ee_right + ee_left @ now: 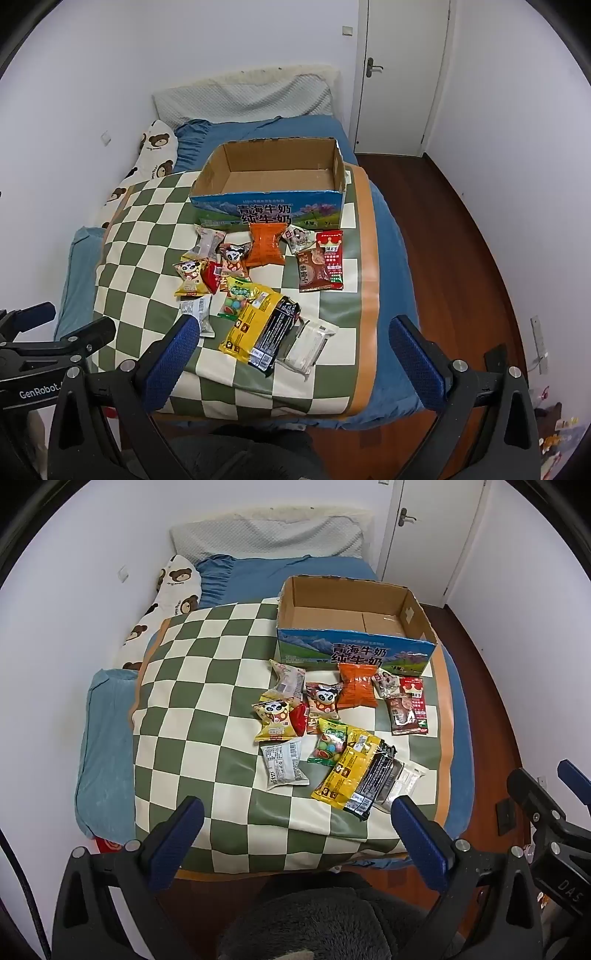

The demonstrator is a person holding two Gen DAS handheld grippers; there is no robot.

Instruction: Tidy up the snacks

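Several snack packets lie on a green-and-cream checkered blanket (207, 686) on a bed. Among them are an orange bag (355, 686), a yellow panda bag (275, 720), a white packet (283, 763), a yellow-and-black bag (356, 771) and a red-brown packet (408, 710). An open, empty cardboard milk box (354, 627) stands behind them; it also shows in the right wrist view (271, 184). My left gripper (295, 805) is open and empty, near the foot of the bed. My right gripper (291, 325) is open and empty, above the bed's near edge. The orange bag (265, 245) also shows there.
A blue sheet and pillows (266, 539) cover the far end of the bed. A bear-print cushion (173, 587) lies along the left wall. A wooden floor (443, 229) and a white door (402, 74) are on the right. A dark fuzzy thing (314, 919) sits below my left gripper.
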